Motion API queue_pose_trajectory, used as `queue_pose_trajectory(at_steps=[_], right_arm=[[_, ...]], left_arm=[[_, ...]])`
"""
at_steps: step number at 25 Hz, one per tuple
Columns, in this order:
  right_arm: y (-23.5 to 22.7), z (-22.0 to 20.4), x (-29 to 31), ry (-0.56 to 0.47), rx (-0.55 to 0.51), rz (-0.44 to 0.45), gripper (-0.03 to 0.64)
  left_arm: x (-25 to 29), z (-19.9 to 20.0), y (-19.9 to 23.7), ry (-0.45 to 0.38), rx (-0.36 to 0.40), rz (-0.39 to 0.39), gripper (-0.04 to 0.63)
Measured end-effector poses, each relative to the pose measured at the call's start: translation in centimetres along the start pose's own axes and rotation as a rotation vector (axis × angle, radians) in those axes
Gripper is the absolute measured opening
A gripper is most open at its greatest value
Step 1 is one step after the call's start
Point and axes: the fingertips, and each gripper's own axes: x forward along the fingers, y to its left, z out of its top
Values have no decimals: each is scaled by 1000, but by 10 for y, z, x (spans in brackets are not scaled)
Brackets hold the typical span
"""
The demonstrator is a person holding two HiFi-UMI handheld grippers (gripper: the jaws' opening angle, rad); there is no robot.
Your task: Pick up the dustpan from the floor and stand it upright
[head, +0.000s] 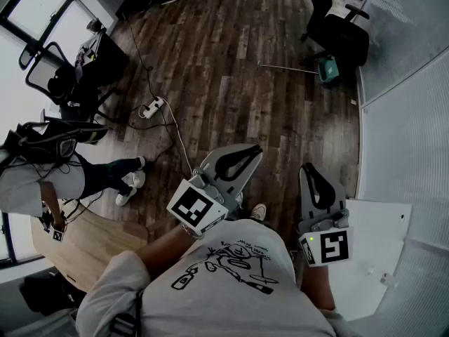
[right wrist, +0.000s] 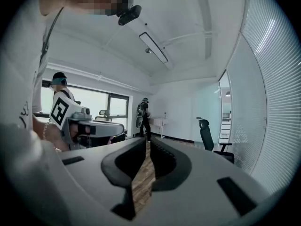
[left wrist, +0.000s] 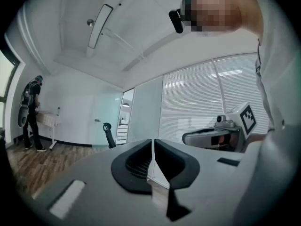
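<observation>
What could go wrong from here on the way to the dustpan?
The cable from the power strip runs across the floor toward the person's shoe, so it could cause a trip. The dustpan lies close to the office chair, so reaching in may bump the chair.

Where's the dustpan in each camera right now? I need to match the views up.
Head view: the dustpan lies on the floor at top right, just left of the black office chair.
Left gripper view: not in it; the black office chair is left of centre.
Right gripper view: not in it; the black office chair is at right.
Shared landmark: the black office chair.
</observation>
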Motion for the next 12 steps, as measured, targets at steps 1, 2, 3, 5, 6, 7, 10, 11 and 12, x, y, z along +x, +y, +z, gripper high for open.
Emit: queue_pose_trajectory(at_steps=[1,2,3,5,6,7,10,11,12], right_arm=[[2,1,2,-3,-3,-1,25],[4,2,3,-7,-5,-2,25],[6,4,5,-13,-4,-2,26],[13,6,12,-27,0,5,26],[17,7,16,-31,1,8,26],[20,7,20,-31,1,8,26],[29,8,34,-24,3,-1,26],[31,9,39,-26,4,-5,26],[33,11,44,-28,5,-9,26]], left_arm=[[-1,1,2,-5,-3,0,17],[-2,3,4,-8,-5,0,17],[-3,3,6,-10,-7,0,17],[-7,2,12,-4,-5,-4,17],[-10,1,15,-1,-2,-6,17],[-12,1,19,-1,-1,-8,17],[-21,1,30,-8,-7,-11,17],[-24,1,35,-6,-9,-12,17],[-26,1,40,-4,-9,-11,17]])
